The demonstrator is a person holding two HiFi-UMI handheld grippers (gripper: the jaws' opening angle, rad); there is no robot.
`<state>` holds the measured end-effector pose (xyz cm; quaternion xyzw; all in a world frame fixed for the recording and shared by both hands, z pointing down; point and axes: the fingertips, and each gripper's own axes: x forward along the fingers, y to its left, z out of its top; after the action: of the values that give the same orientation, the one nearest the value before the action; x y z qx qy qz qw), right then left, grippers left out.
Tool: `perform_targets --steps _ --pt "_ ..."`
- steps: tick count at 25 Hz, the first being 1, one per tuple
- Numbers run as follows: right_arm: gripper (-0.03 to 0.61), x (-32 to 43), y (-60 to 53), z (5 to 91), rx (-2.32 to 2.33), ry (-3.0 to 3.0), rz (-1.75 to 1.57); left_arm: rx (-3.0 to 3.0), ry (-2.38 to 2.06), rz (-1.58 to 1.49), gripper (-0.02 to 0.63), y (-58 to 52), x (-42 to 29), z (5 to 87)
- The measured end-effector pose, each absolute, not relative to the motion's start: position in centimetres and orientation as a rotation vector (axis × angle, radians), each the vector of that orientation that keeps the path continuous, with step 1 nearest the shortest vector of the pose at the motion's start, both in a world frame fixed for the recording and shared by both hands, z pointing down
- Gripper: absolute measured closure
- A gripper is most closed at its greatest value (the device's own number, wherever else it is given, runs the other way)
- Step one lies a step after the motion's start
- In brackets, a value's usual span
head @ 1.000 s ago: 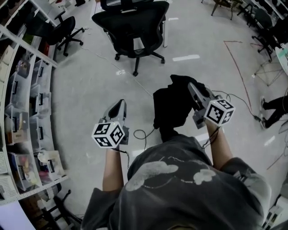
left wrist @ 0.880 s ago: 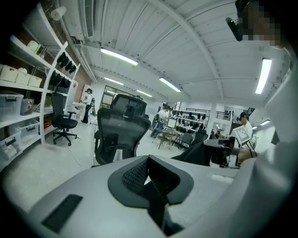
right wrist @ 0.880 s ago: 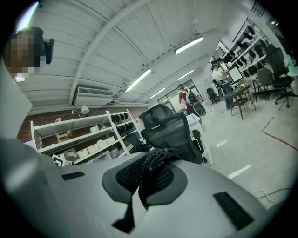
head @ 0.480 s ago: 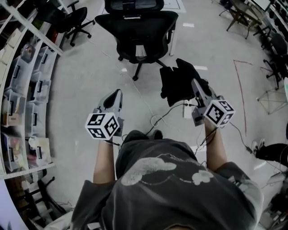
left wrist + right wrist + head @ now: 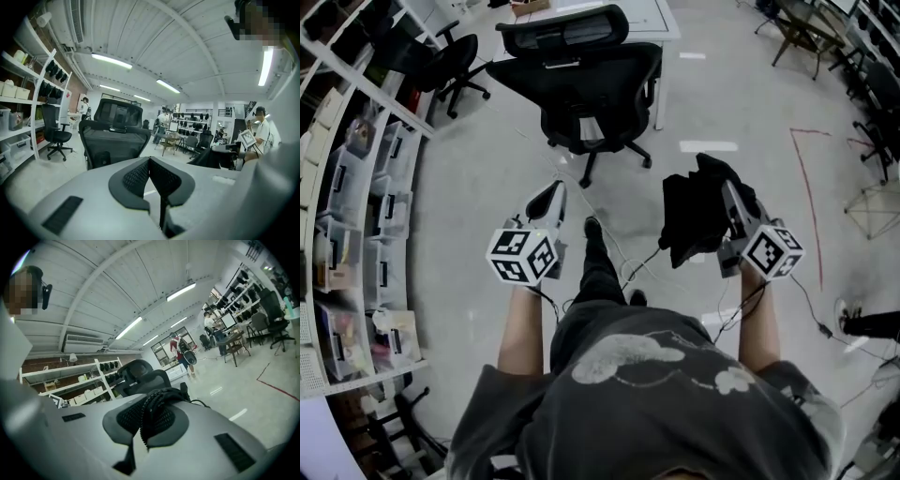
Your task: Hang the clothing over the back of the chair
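A black mesh office chair (image 5: 586,80) stands ahead on the floor, its backrest toward me; it also shows in the left gripper view (image 5: 115,140) and the right gripper view (image 5: 140,373). My right gripper (image 5: 729,192) is shut on a bunched black piece of clothing (image 5: 689,216), which hangs from the jaws short of and right of the chair. Dark knitted fabric (image 5: 152,406) is pinched between its pads. My left gripper (image 5: 551,194) is held level beside it, shut and with nothing in it (image 5: 150,161), pointing at the chair's back.
Shelves with storage boxes (image 5: 347,187) run along the left. A second black chair (image 5: 441,56) stands at far left and a white table (image 5: 609,14) behind the mesh chair. Cables (image 5: 628,267) trail across the floor by my feet. Red tape (image 5: 811,187) marks the floor at right.
I have stepped closer to the mesh chair, which now sits nearer and lower in the head view. Both grippers moved forward together, the right one still carrying the black clothing.
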<state>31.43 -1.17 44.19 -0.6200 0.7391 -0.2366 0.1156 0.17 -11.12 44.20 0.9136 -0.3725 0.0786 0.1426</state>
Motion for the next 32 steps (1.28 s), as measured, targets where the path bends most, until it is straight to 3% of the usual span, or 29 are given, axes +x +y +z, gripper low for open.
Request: perform_targets --steps 12,32 --pt "0.583 33.7 -11.2 42.6 -1.908 2.135 -0.624 2.673 -1.020 0.170 0.612 -24.4 2.6 43.2" --pt "0.583 38.6 -35.9 35.4 -2.209 2.106 -0.349 2.737 -1.050 0.090 0.612 -45.8 -2.5 38.9"
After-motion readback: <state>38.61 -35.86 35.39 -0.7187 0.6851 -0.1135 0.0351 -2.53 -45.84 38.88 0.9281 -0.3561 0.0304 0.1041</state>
